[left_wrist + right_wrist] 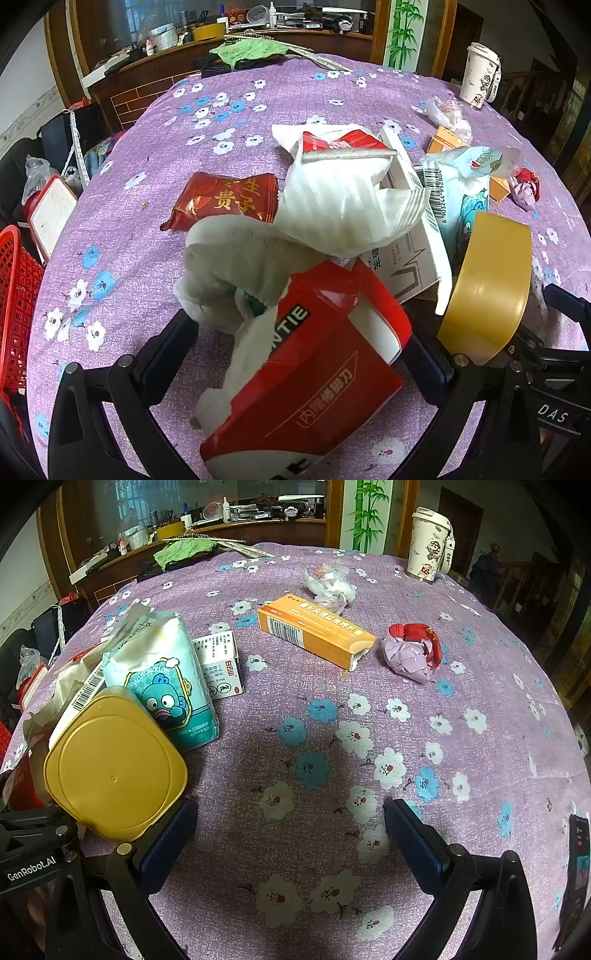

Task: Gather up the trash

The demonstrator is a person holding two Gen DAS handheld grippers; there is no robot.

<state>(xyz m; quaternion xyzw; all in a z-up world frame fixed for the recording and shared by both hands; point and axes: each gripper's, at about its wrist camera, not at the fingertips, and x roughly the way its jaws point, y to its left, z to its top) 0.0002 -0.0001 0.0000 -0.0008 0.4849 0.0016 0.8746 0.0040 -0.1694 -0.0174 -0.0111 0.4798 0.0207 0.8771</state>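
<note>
My left gripper (295, 343) is wide apart with a red and white carton (314, 373) and a crumpled grey-white tissue (236, 266) lying between its fingers; I cannot tell if it grips them. Past it lie a red snack wrapper (225, 201), a white striped bag (343, 199), a white box (410, 258), a blue cartoon tissue pack (465, 192) and a yellow lid (487, 288). My right gripper (291, 830) is open and empty over bare cloth. In its view lie the yellow lid (114, 764), the tissue pack (166, 679), a small white box (221, 661), an orange box (317, 631), a purple and red wad (413, 651) and a crumpled clear wrapper (328, 583).
The table wears a purple flowered cloth (332, 738). A white cartoon cup (430, 546) stands at the far right edge. A green cloth (184, 550) lies at the far side. A red basket (18, 306) stands off the table's left edge. A phone (576, 867) lies at the right.
</note>
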